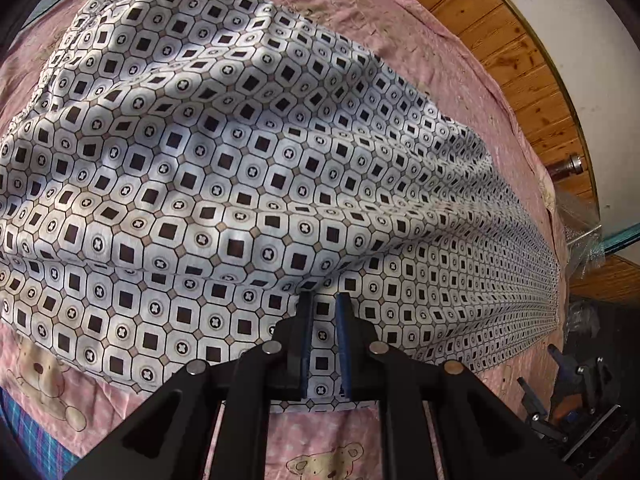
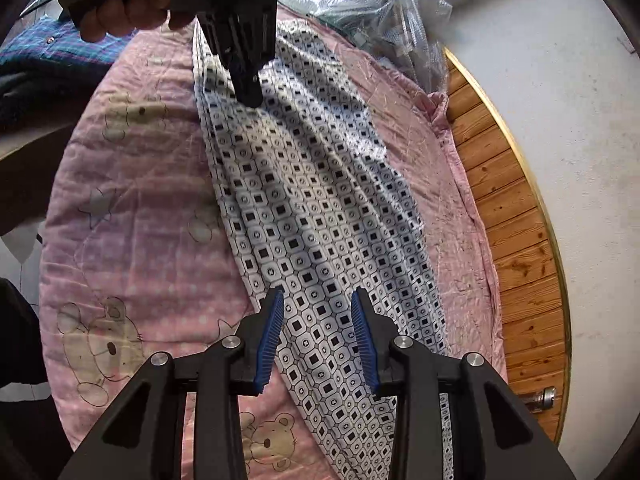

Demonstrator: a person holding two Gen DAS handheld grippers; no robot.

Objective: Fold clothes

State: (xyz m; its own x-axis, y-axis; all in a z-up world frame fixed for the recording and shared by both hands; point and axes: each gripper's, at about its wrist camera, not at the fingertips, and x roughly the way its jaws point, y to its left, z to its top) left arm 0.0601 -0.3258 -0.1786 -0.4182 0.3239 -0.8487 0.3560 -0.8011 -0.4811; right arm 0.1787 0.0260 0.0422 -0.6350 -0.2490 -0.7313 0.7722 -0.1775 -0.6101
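A long white cloth [image 1: 224,168] with a dark square and circle print lies lengthwise on a pink bear-print quilt [image 1: 440,60]. My left gripper [image 1: 325,308] is shut on the cloth near one end. Folds run out from its tips and the fabric billows up ahead of it. In the right wrist view the same cloth [image 2: 312,216] stretches away to the left gripper [image 2: 250,94], which a hand [image 2: 120,12] holds. My right gripper [image 2: 318,308] stands open over the near end of the cloth, its blue pads [image 2: 270,336] apart and holding nothing.
The quilt [image 2: 132,216] covers the whole work surface. Wooden floorboards [image 2: 516,216] and a white wall [image 2: 580,120] lie to the right. A clear plastic bag [image 2: 392,20] sits at the far corner, with a blue plaid garment [image 2: 44,48] at the far left. A metal stopper [image 2: 544,396] sticks up from the floor.
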